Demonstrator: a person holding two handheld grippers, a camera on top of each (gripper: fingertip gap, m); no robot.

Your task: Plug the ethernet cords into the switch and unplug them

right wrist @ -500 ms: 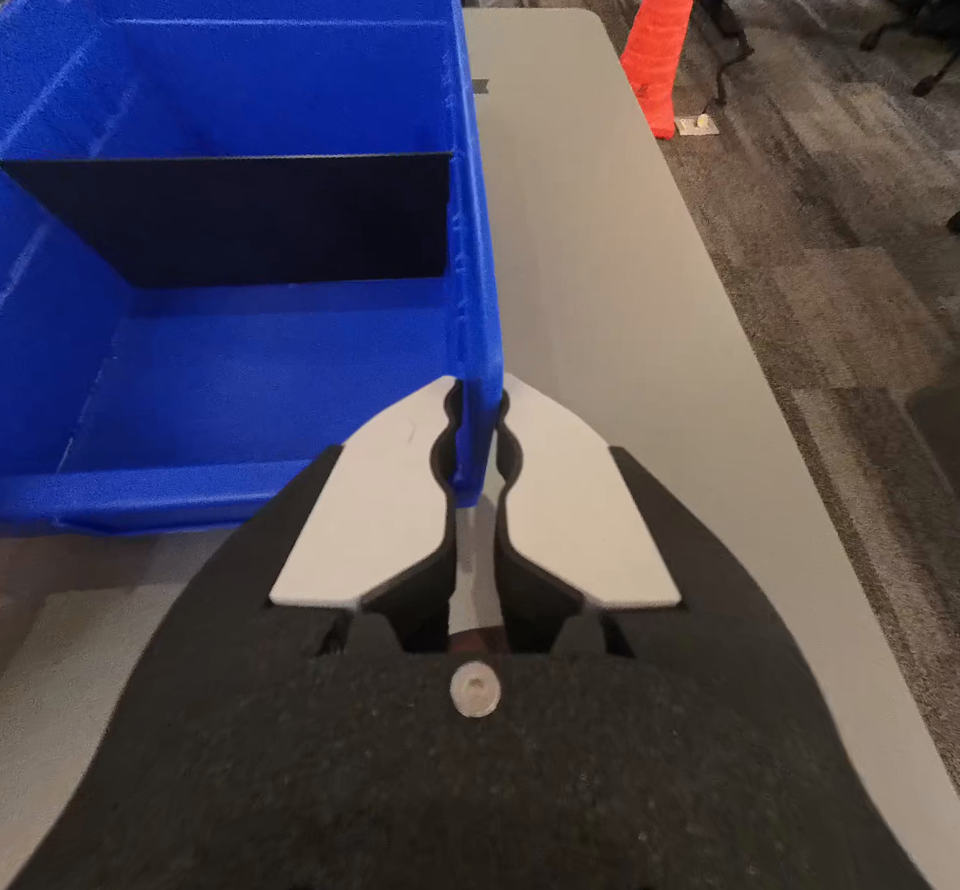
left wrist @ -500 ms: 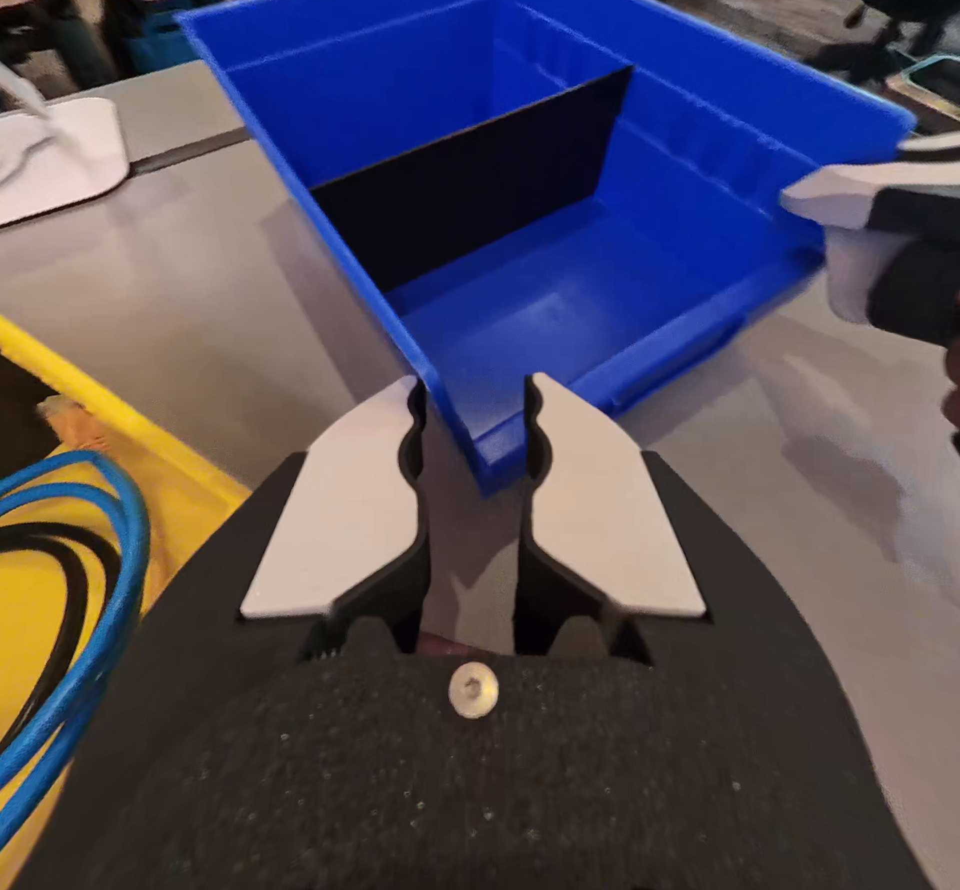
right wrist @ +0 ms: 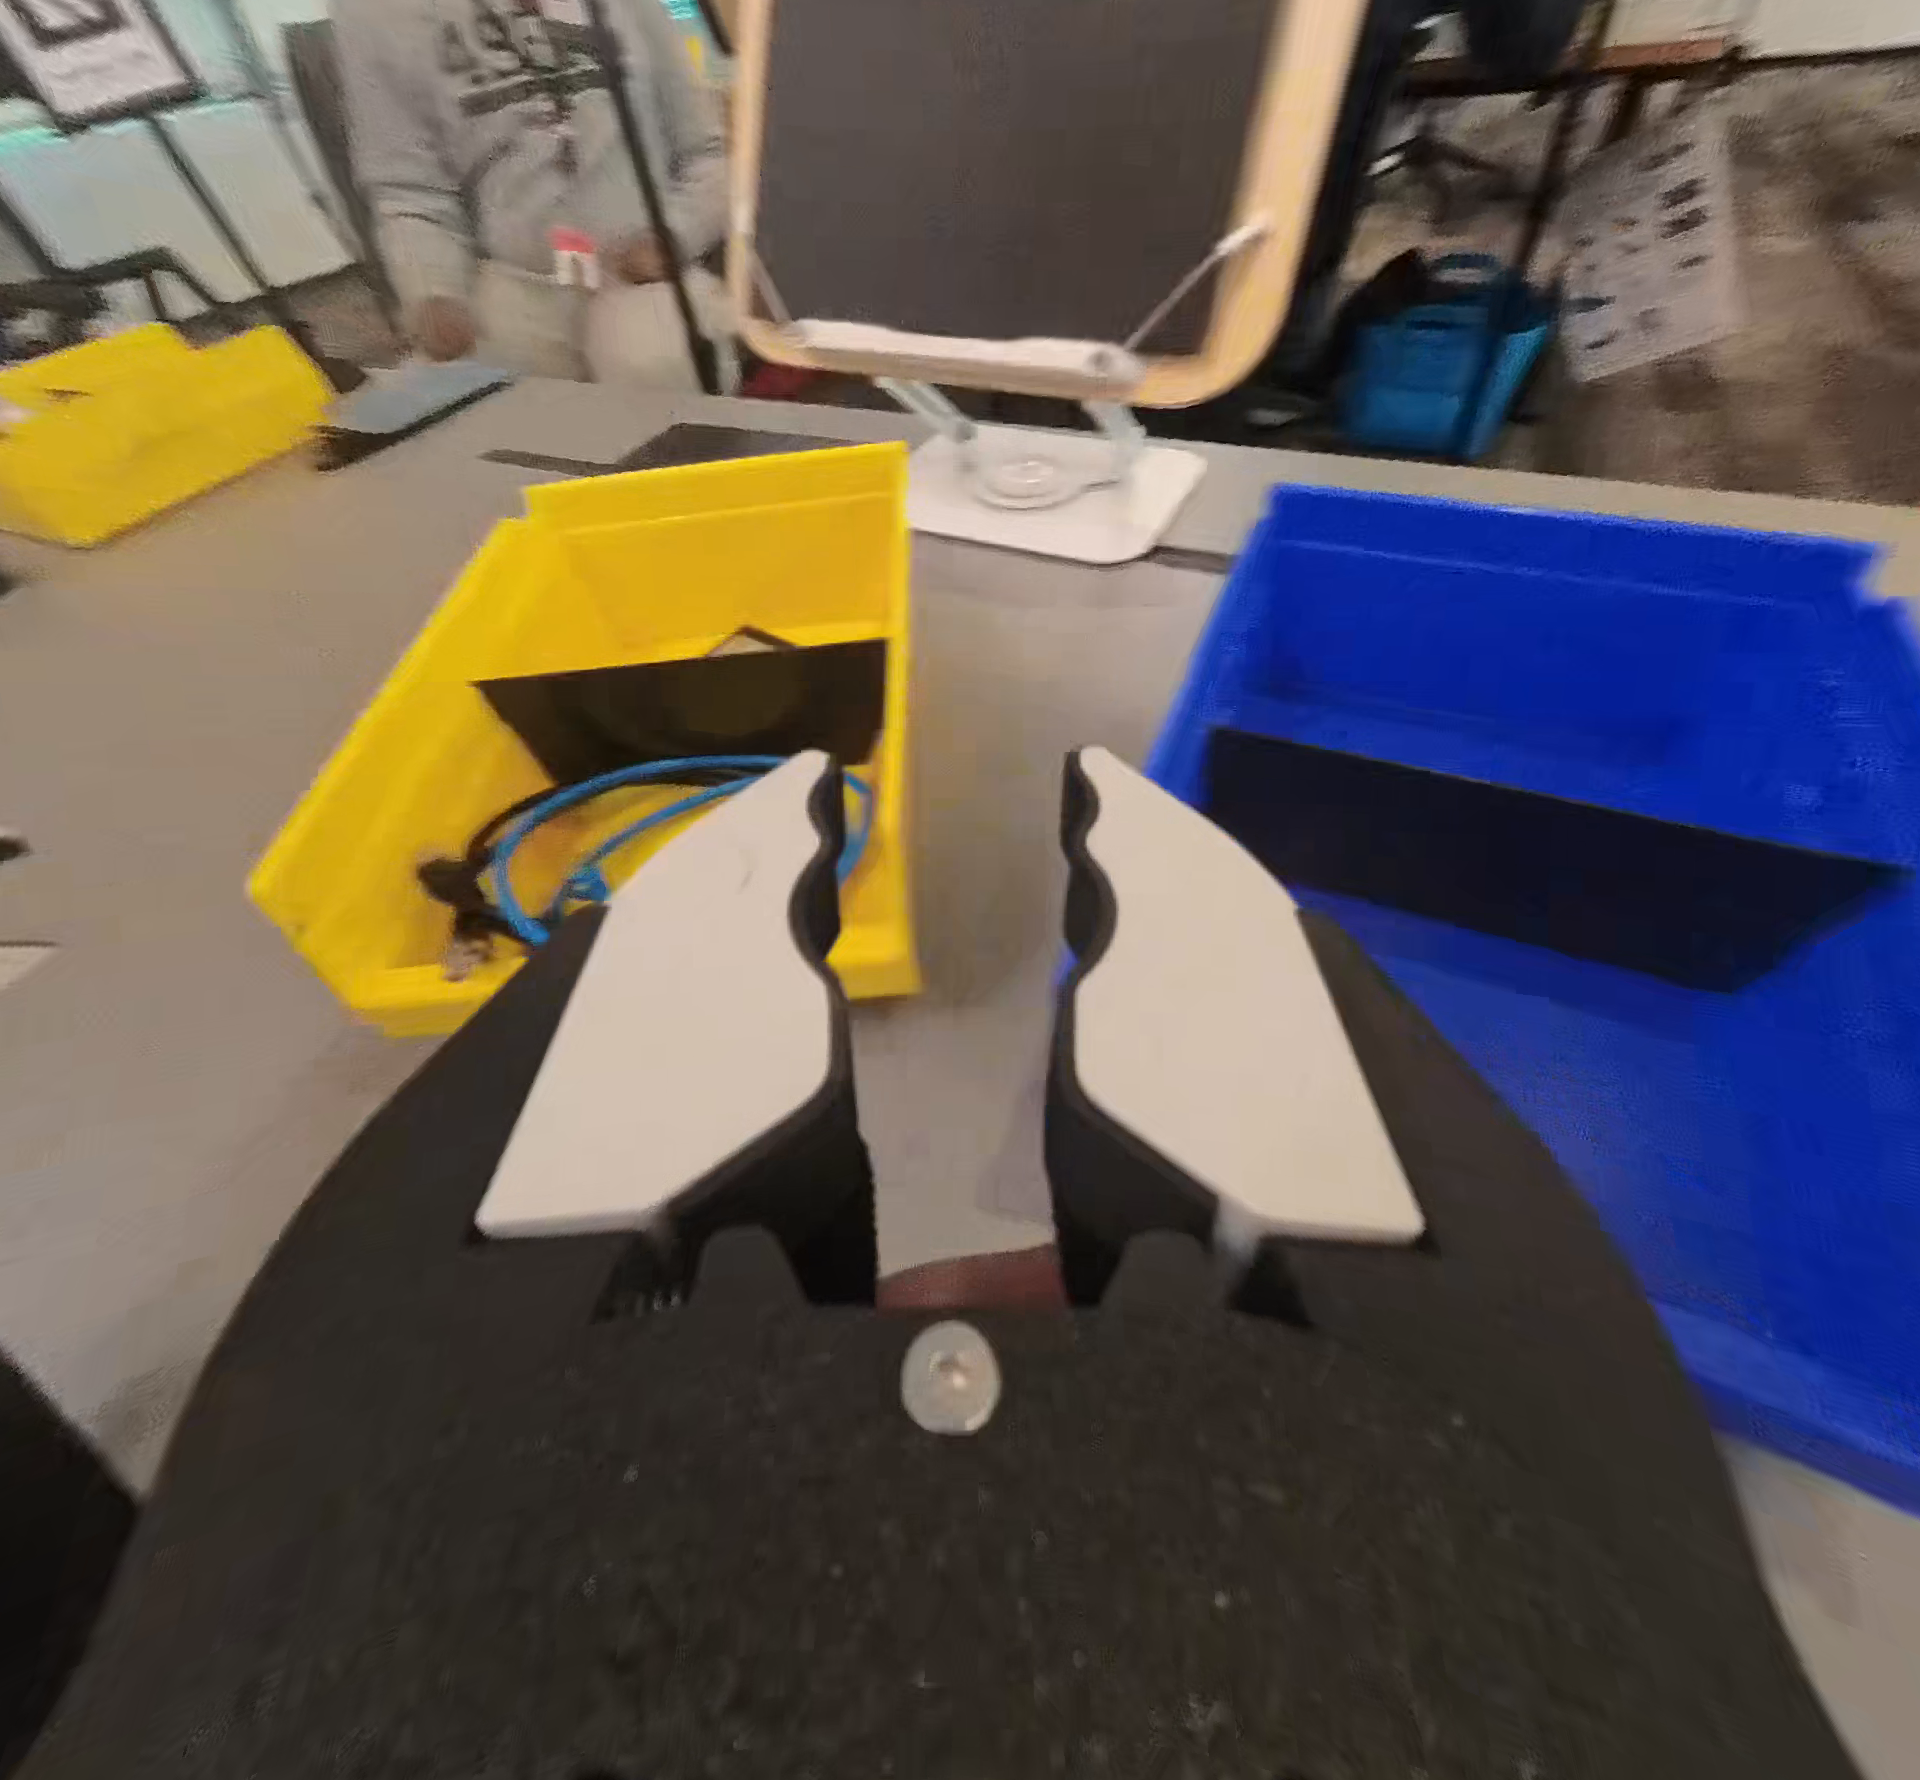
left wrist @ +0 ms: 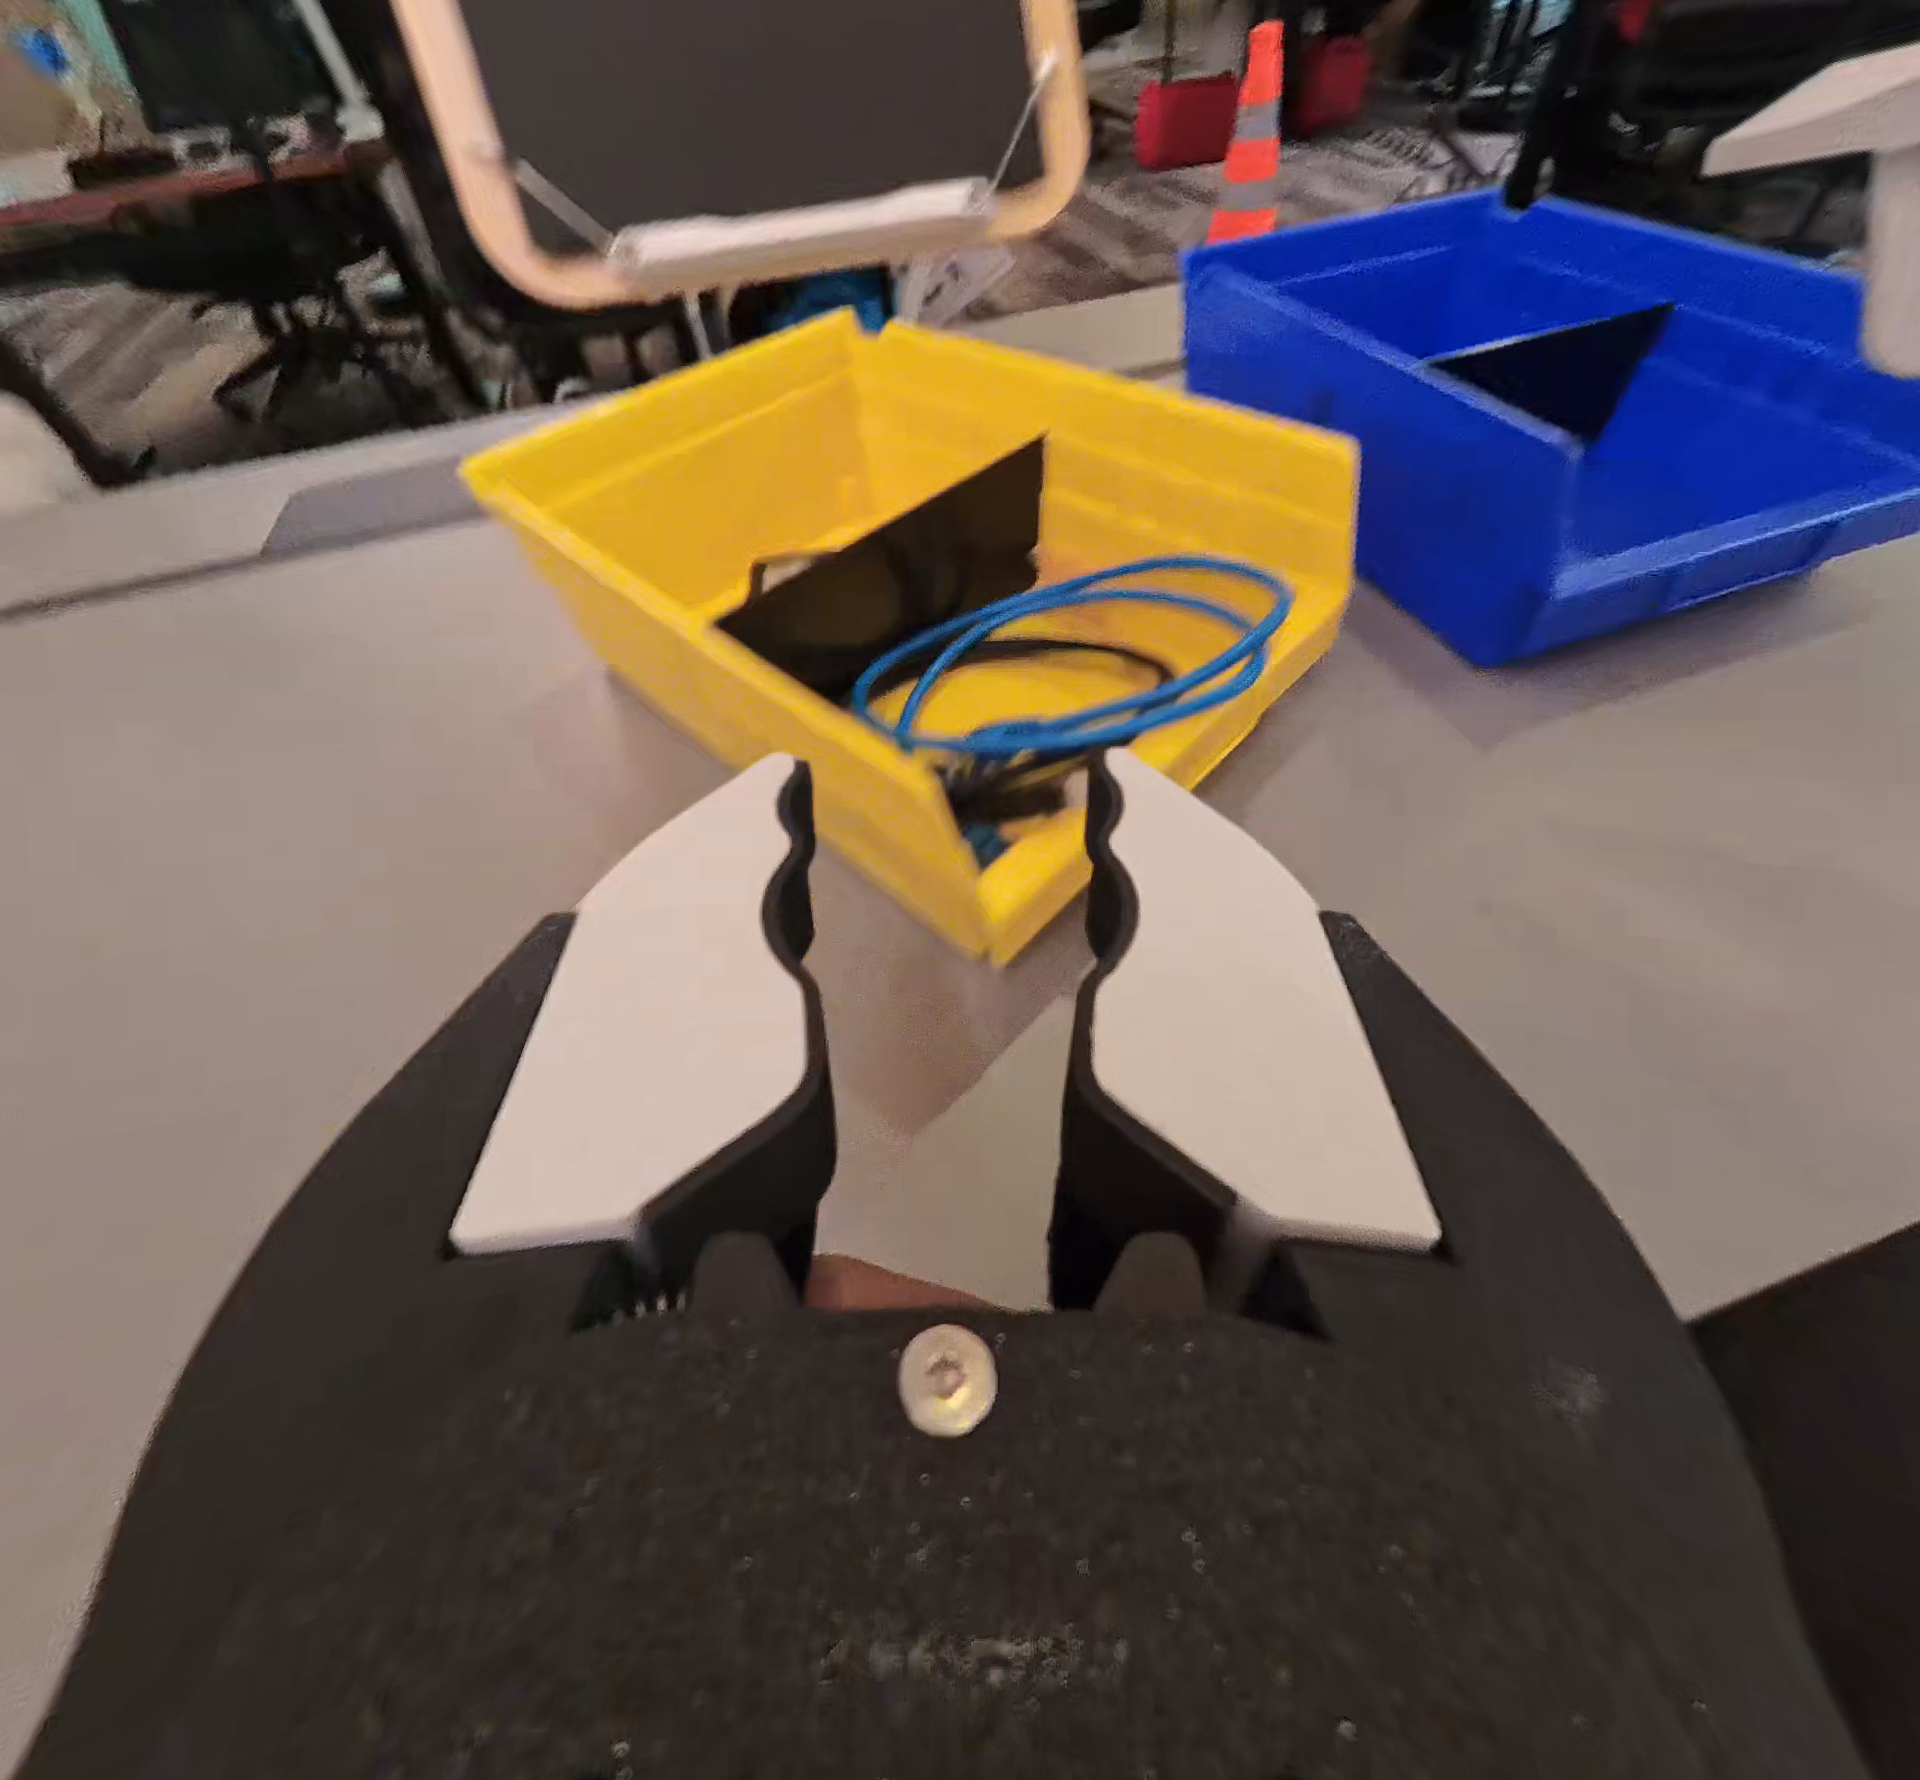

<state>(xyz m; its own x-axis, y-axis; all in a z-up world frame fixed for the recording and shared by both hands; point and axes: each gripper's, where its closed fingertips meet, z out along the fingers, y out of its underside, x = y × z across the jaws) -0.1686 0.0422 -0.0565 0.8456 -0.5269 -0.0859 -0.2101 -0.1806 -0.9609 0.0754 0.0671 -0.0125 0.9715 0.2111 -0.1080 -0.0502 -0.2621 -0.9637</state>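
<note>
Left gripper (left wrist: 945,785): fingers spread apart, nothing between them; held above the grey table (left wrist: 312,795), pointing at the near corner of the yellow bin (left wrist: 727,691).
Right gripper (right wrist: 948,774): fingers spread apart, nothing held; aimed at the strip of table between the two bins. Its white tip also shows at the right edge of the left wrist view, above the blue bin.
Ethernet cords: a blue cord (left wrist: 1081,660) and a black cord (left wrist: 1049,655) lie coiled together in the front compartment of the yellow bin; connector ends gathered at the bin's near corner.
Yellow bin divider (left wrist: 894,577): black panel, upright, behind the cords.
Blue bin (left wrist: 1662,535): on the table beside the yellow bin, apart from it; a black divider (right wrist: 1538,857) crosses it.
Switch: cannot be picked out in either view.
Background: a dark panel in a light wooden frame (right wrist: 1039,109) on a white stand, an orange cone (left wrist: 1252,135), a second yellow bin (right wrist: 145,426), a person in a grey top (right wrist: 499,172).
</note>
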